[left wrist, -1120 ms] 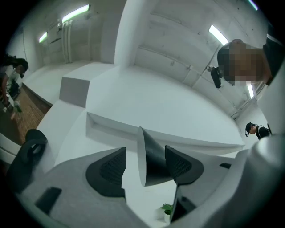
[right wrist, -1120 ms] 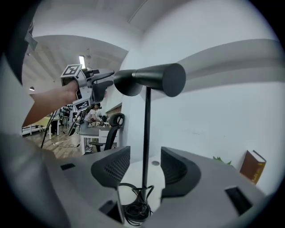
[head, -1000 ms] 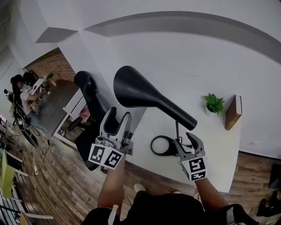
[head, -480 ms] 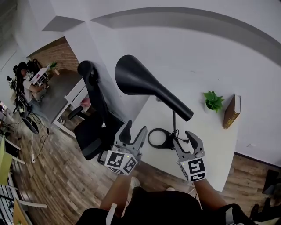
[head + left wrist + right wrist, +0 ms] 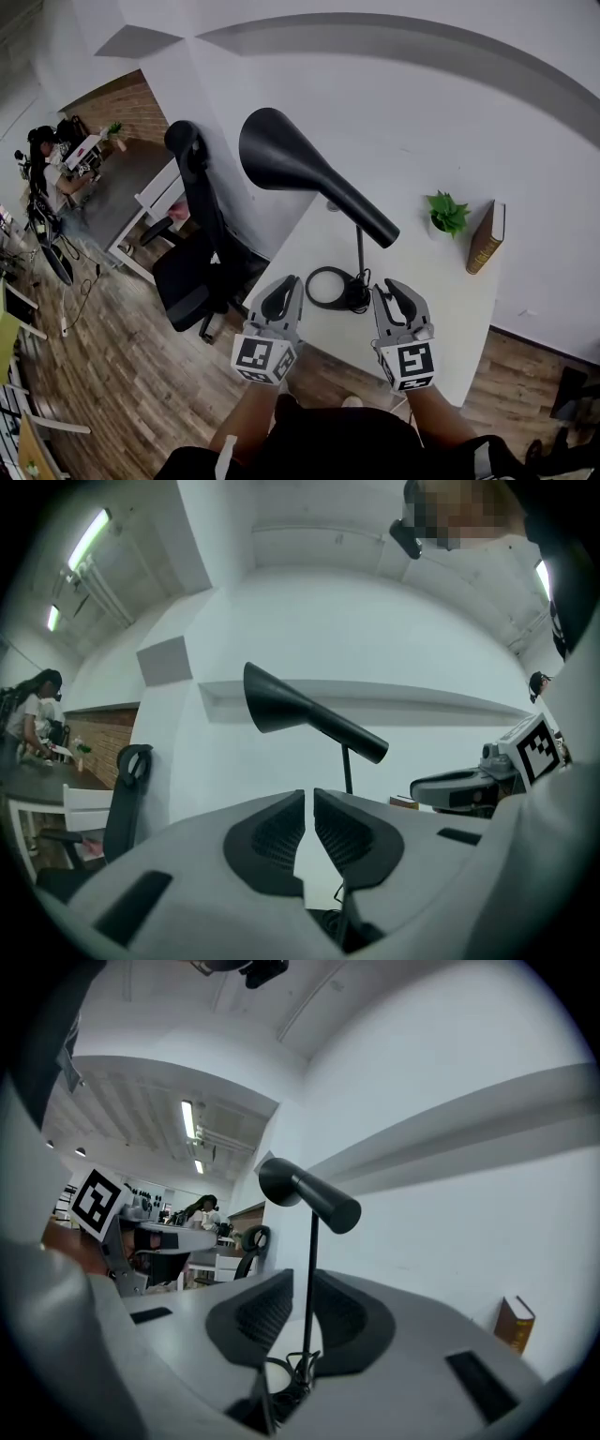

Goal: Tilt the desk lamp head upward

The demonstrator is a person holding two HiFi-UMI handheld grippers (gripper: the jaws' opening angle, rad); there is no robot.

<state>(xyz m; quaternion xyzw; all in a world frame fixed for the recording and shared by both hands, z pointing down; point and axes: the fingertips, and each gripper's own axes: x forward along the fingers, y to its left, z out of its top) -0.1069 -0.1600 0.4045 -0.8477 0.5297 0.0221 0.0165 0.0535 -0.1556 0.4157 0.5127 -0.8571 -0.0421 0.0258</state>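
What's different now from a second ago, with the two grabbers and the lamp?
The left gripper dropped from up by the desk lamp head to the near edge of the table, its jaws closing almost together on nothing. The right gripper has been closing too, on nothing. The lamp head, potted plant and book stayed put.

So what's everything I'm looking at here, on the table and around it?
desk lamp: one, black, on the table, ring base near the front edge
table: one, white
potted plant: one, green, at the table's back
book: one, brown, upright, right of the plant
office chair: one, black, left of the table
person: one, seated at a far desk, upper left
left gripper: one, grey, jaws have just been closing, almost together, nothing between them
right gripper: one, grey, jaws have just been closing, partly apart; the lamp's stem lines up with the gap, not gripped
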